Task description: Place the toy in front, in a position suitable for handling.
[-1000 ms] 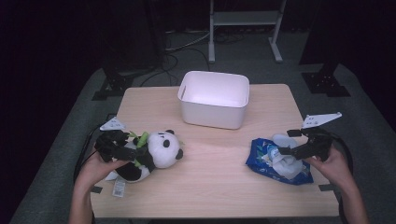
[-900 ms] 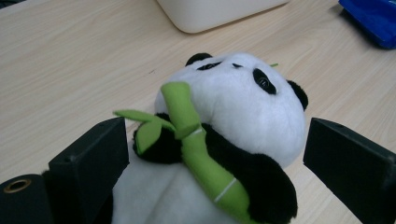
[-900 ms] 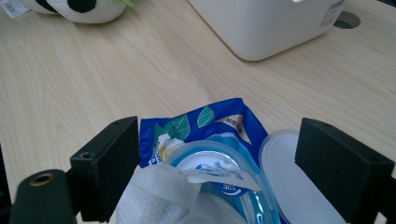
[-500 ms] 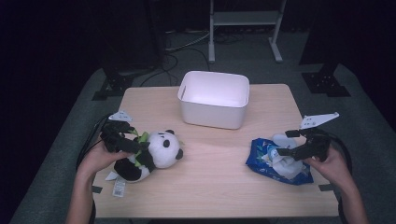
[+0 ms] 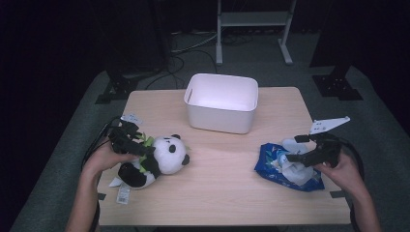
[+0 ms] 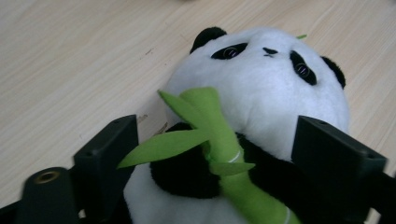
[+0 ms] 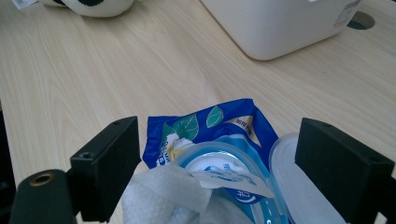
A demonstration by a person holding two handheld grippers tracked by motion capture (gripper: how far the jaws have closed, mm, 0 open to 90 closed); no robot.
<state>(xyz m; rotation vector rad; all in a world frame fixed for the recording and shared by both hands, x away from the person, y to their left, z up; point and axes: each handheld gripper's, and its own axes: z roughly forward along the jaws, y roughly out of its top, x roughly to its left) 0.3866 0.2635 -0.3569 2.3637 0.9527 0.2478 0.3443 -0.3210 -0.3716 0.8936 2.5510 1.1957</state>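
Left gripper [image 5: 137, 146] at near left of table [image 5: 227, 193], jaws wide and just been closing, straddling panda toy [image 6: 261, 107] at neck without pressing. Panda's length runs left-right, head toward centre. Right gripper [image 5: 309, 153] open over blue wipes pack [image 7: 219, 140], near right. White bin [image 5: 221, 102] far centre.

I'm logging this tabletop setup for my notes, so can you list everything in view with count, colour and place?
table: one, light wood, centre of the high view.
bin: one, white, open-topped, far middle of the table.
panda plush: one, black and white, lying at the table's left, holding a green bamboo sprig.
tag: one, white, by the plush at the near left edge.
wipes pack: one, blue, lid flipped open, a white wipe pulled up, table's right.
left gripper: one, black, jaws astride the plush and just been closing.
right gripper: one, black, jaws open over the wipes pack.
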